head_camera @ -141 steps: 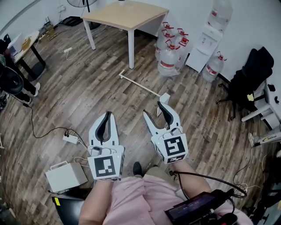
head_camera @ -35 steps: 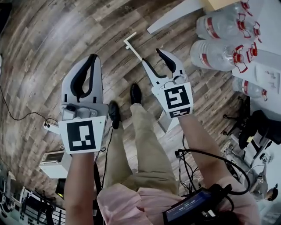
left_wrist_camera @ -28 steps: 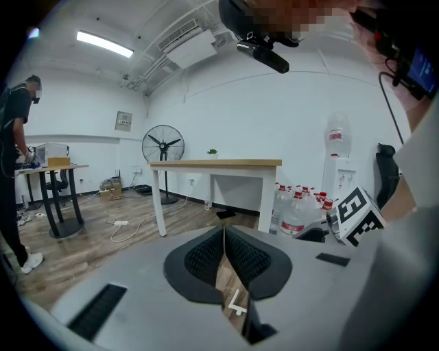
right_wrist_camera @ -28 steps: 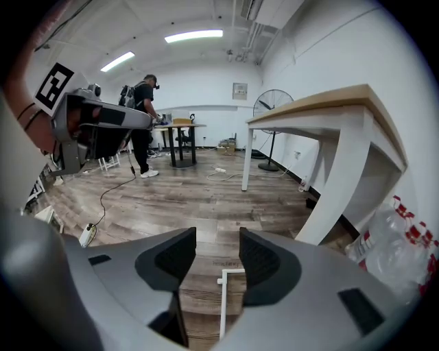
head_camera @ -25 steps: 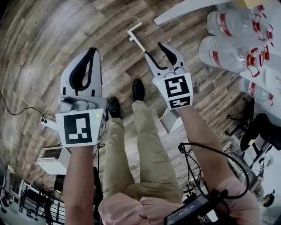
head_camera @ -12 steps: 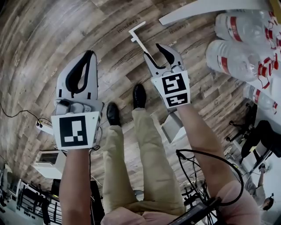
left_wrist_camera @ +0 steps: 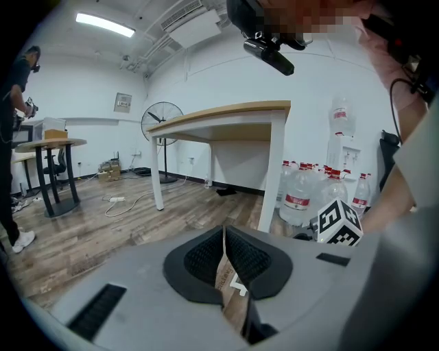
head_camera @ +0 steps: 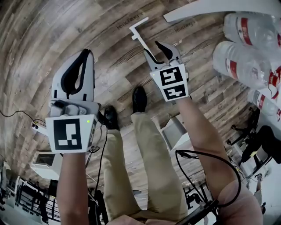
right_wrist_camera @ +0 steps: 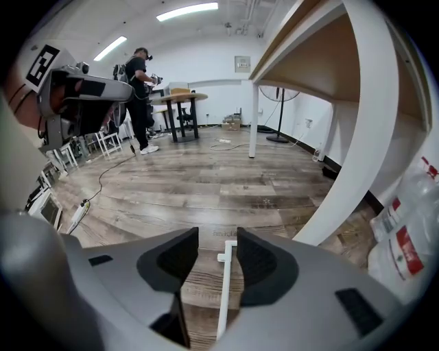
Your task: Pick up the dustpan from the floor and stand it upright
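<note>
On the wooden floor [head_camera: 88,26], the dustpan [head_camera: 172,132] is seen lying flat, its pan near the person's feet and partly covered by the right forearm. Its long white handle [head_camera: 139,37] runs from the pan toward the far side and ends in a short crossbar.

The right gripper [head_camera: 151,47] is held low over the far part of the handle. In the right gripper view, the jaws of the right gripper [right_wrist_camera: 218,236] are spread, and the handle [right_wrist_camera: 225,288] is seen in the gap between them, closer to the right jaw. Contact between jaws and handle cannot be determined.

The left gripper [head_camera: 86,52] is held to the left of the right gripper, well apart from the dustpan. In the left gripper view, the jaws of the left gripper [left_wrist_camera: 224,230] are pressed together at the tips, and nothing is pinched; only a narrow slit of floor is visible behind the pads.

Two black shoes [head_camera: 139,97] are placed between the grippers, on the near side. Large water bottles [head_camera: 246,52] are grouped at the far right, beside a white desk leg [head_camera: 210,6]. A white box [head_camera: 44,160] is located at the near left. In the right gripper view, a second person [right_wrist_camera: 140,96] is visible standing far back in the room.
</note>
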The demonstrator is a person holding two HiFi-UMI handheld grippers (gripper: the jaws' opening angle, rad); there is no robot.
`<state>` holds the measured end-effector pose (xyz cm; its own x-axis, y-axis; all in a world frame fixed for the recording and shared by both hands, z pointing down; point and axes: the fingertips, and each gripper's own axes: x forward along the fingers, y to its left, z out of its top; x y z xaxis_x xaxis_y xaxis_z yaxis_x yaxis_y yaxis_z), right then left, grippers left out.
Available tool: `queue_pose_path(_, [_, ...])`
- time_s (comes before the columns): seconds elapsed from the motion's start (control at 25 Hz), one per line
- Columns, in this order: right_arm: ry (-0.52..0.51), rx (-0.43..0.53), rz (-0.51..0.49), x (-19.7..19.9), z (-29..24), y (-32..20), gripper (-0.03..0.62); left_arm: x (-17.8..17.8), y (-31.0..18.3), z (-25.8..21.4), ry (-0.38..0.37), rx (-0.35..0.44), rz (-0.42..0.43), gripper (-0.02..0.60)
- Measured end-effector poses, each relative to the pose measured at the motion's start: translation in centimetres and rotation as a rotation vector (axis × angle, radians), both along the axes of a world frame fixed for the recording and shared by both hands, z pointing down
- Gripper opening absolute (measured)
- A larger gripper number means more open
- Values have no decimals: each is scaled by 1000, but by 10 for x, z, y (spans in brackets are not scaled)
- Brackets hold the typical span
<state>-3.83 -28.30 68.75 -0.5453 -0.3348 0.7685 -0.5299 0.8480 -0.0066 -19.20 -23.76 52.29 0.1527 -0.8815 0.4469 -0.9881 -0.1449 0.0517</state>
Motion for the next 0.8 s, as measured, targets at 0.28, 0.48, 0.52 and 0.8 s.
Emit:
queue_pose_path(0.28, [32,-27,-19,4,51,-4,172,6,-5,34,13,2,-3,20])
queue_pose_path(0.48, [55,-49,-25,7,88,-3,169,6,-6,57,10,-22,-8,20])
queue_pose_path(0.52, [59,-52,-31,8,94,-3,169,7,-6,60,13,-26,-10,20])
queue_pose_path(0.8, [81,-67,-51,6,133,1,167,5,-9,82,15,-25,-12,20])
